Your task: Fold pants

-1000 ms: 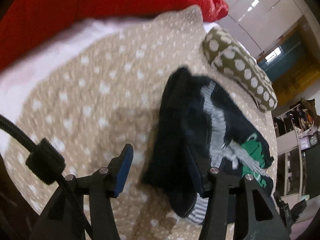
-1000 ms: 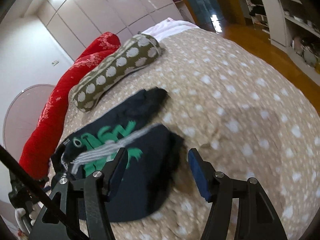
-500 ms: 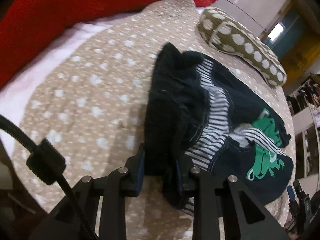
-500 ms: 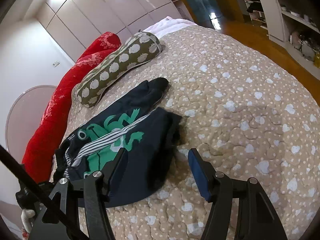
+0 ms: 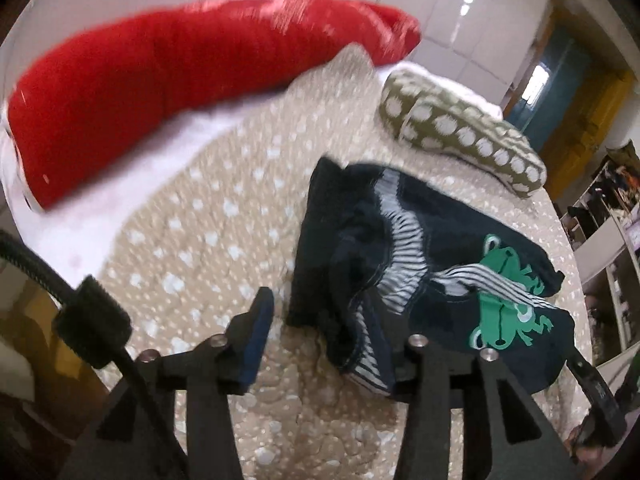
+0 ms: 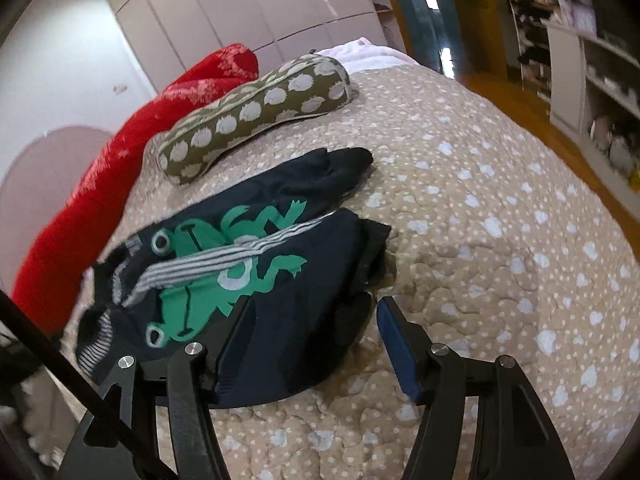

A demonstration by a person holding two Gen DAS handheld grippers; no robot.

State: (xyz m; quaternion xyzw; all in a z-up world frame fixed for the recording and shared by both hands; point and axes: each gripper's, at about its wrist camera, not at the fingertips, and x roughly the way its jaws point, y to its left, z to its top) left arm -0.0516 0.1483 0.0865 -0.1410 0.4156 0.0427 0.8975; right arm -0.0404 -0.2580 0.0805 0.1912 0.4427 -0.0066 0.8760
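Dark navy pants [image 5: 400,264] with a striped lining and a green frog print lie crumpled on the beige dotted quilt [image 5: 192,240]. In the left wrist view my left gripper [image 5: 324,312] is opening. The bunched waistband lies between its fingers, and the left pad [image 5: 256,328] stands apart from the cloth. The right finger is partly hidden behind the fold. In the right wrist view the pants [image 6: 280,280] reach under my right gripper [image 6: 314,306]. It stands open over their near edge, its right pad [image 6: 396,344] above bare quilt [image 6: 500,240].
A long red bolster [image 5: 160,72] [image 6: 100,184] lies along the far side of the bed. An olive pillow with white dots [image 5: 460,136] [image 6: 256,112] lies just beyond the pants. Shelves [image 6: 600,80] and a wooden floor lie past the bed's right edge.
Half a second ago my left gripper was shut on the waistband; its jaws now stand apart and it has drawn back and up. The right gripper shifted slightly over the pants' near edge.
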